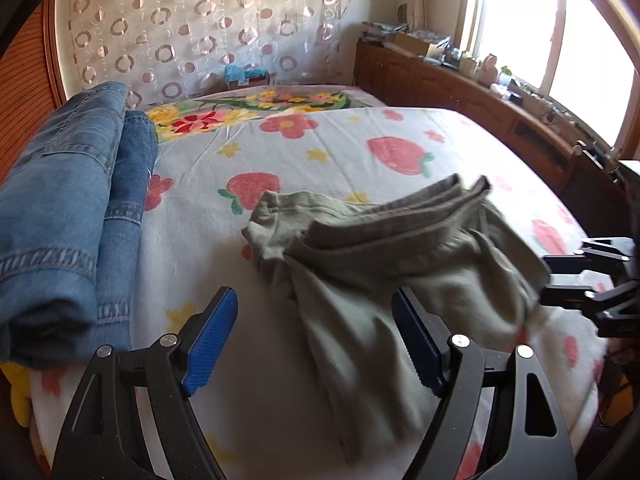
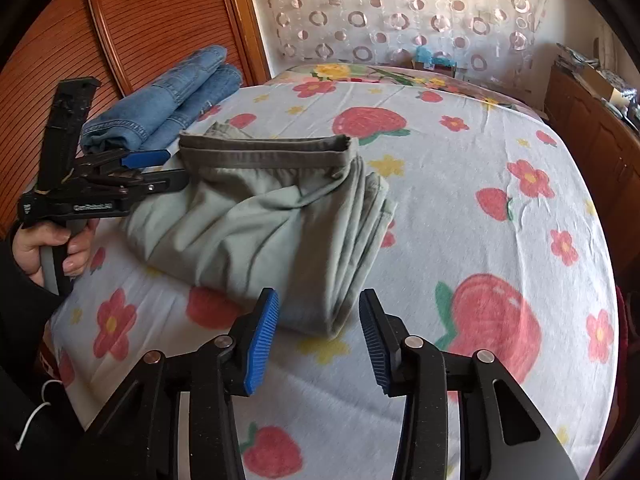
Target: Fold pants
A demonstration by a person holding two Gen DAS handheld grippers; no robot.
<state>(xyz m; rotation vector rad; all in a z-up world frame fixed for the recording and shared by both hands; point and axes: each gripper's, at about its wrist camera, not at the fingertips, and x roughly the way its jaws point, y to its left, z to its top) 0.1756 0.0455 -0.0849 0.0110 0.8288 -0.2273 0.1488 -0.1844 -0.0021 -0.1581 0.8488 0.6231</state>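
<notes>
both claws spread, empty: left claw (image 1: 314, 334) & right claw (image 2: 319, 334) over folded pants (image 2: 256, 216).

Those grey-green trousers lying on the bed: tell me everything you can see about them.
The grey-green soft cloth trousers lie folded into a thick bundle on the white bedsheet printed with strawberries and flowers. A darker waistband runs straight along the far edge; the folded layers stack along one side, and the top surface is creased and rumpled. They rest flat on the sheet, beside but apart from the folded blue denim jeans. The left tongs hang open at the waistband corner; the right tongs stand open just short of the near edge, not gripping.
</notes>
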